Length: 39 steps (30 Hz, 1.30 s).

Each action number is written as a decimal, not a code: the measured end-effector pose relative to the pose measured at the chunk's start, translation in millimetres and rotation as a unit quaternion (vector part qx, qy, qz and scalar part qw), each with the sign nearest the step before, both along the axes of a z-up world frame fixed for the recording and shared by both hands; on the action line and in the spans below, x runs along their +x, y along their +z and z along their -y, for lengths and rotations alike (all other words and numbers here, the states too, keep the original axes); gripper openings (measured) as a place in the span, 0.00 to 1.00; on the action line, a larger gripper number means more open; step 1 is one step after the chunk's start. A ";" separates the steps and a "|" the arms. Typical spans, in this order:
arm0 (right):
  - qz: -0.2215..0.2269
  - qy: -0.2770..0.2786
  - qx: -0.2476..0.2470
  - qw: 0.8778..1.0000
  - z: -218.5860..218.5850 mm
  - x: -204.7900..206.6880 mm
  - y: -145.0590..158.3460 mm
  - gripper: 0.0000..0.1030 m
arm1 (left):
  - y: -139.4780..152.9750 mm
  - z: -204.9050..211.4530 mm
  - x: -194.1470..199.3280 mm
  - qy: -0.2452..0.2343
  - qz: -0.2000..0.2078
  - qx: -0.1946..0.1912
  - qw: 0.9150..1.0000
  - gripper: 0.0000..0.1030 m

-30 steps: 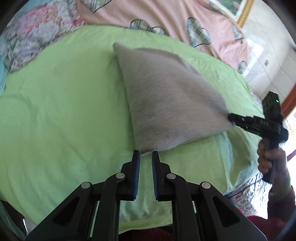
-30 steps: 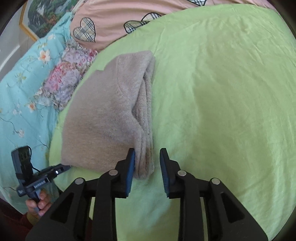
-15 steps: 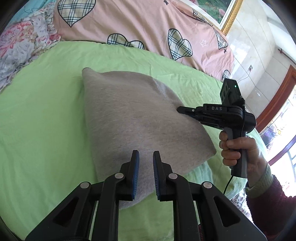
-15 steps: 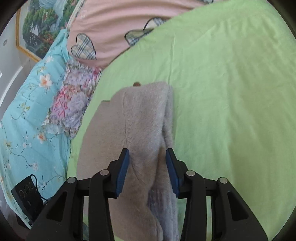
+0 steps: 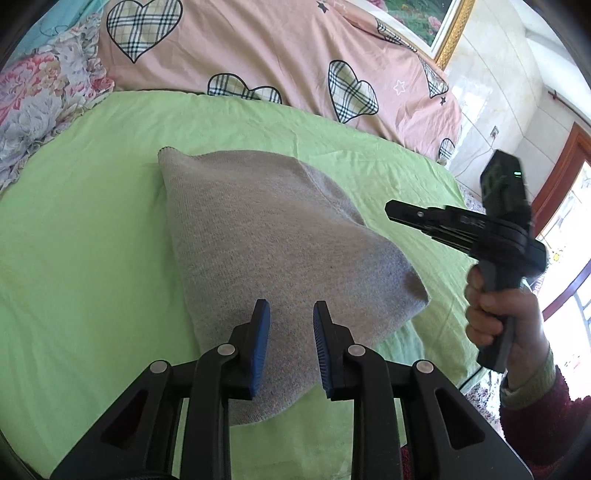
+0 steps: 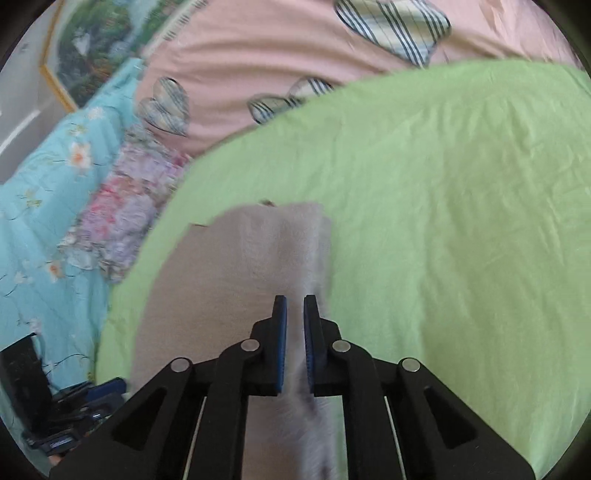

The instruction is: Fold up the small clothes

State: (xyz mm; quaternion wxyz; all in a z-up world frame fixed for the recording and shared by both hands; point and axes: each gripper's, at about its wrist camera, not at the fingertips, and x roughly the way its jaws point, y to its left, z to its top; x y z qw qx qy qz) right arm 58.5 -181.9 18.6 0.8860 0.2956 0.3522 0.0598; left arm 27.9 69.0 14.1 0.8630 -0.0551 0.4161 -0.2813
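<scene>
A folded grey knit garment [image 5: 266, 236] lies on the green sheet [image 5: 81, 236]. My left gripper [image 5: 291, 314] is open, its blue pads either side of the garment's near edge, just above it. My right gripper [image 5: 391, 210] shows in the left wrist view, held in a hand to the right of the garment and above it. In the right wrist view the garment [image 6: 229, 280] lies under my right gripper [image 6: 294, 306], whose jaws are nearly closed with a narrow gap; the view is blurred and I cannot tell if cloth is pinched.
A pink quilt with plaid hearts [image 5: 280, 55] lies along the far side of the bed. A floral pillow [image 5: 33, 96] and turquoise bedding [image 6: 44, 206] lie at the left. A framed picture [image 5: 428, 22] hangs on the wall; a window is at the right.
My left gripper has opened wider over the garment's near edge. My right gripper has narrowed its jaws and lifted away from the garment's top.
</scene>
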 end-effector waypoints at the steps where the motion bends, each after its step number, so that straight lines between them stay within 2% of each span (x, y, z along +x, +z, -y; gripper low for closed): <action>1: 0.010 0.020 -0.003 1.000 -10.0 -5.1 5.7 0.09 | -2.2 0.9 0.0 0.001 -0.001 0.005 1.000 0.24; 3: 0.003 0.048 -0.026 0.999 -27.3 -11.4 4.8 0.10 | -10.6 0.9 0.2 0.004 -0.009 0.011 1.000 0.24; 6: -0.049 0.045 -0.082 0.994 -34.5 -16.2 -23.3 0.09 | -26.1 -0.2 1.9 0.004 -0.027 0.017 0.999 0.24; 8: -0.083 0.048 -0.083 0.992 -33.2 -15.2 -47.5 0.09 | -38.4 1.0 2.8 0.005 -0.042 0.027 0.999 0.23; 10: -0.074 0.043 -0.075 0.994 -29.8 -18.6 -59.0 0.09 | -44.7 2.1 0.5 0.007 -0.042 0.029 0.999 0.23; 13: -0.072 0.038 -0.063 0.995 -25.4 -20.1 -59.3 0.09 | -46.1 0.5 0.1 0.012 -0.046 0.024 0.999 0.23; 18: -0.076 0.040 -0.076 0.993 -24.3 -22.5 -60.1 0.08 | -55.0 -1.5 1.1 0.025 -0.053 0.017 0.998 0.23; 23: -0.075 0.036 -0.069 0.994 -23.1 -24.7 -61.0 0.08 | -54.2 4.7 -5.9 0.027 -0.043 0.039 0.998 0.23; 26: -0.081 0.037 -0.058 0.994 -21.2 -27.1 -59.8 0.08 | -53.6 -1.5 -5.8 0.025 -0.053 0.030 0.998 0.24; 29: -0.086 0.033 -0.029 0.995 -14.9 -30.1 -53.0 0.09 | -41.0 -11.5 -3.4 0.029 -0.065 0.009 0.997 0.24; 30: -0.082 0.032 -0.025 0.996 -14.2 -30.8 -49.3 0.09 | -31.6 -16.1 -1.4 0.035 -0.056 0.005 0.998 0.27; 31: -0.074 0.029 -0.025 0.997 -12.1 -30.9 -42.7 0.10 | -25.3 -18.8 0.7 0.040 -0.048 0.005 0.998 0.38; 32: -0.063 0.020 -0.027 0.997 -7.9 -30.1 -35.2 0.11 | -17.3 -22.9 4.8 0.050 -0.036 0.006 0.998 0.46; 33: -0.055 0.011 -0.026 0.998 -3.1 -27.9 -29.7 0.14 | -12.4 -26.6 8.5 0.059 -0.029 0.007 0.998 0.58; 35: -0.044 -0.001 -0.020 0.999 4.6 -19.9 -21.5 0.40 | -7.8 -31.9 20.7 0.076 -0.027 0.007 0.997 0.60; 36: -0.038 -0.004 -0.018 0.999 6.4 -14.9 -18.2 0.43 | -7.8 -33.7 28.7 0.082 -0.030 0.006 0.996 0.60; 39: -0.024 0.001 -0.025 0.999 5.1 3.9 -10.5 0.43 | -12.4 -33.5 52.3 0.101 -0.043 0.018 0.994 0.60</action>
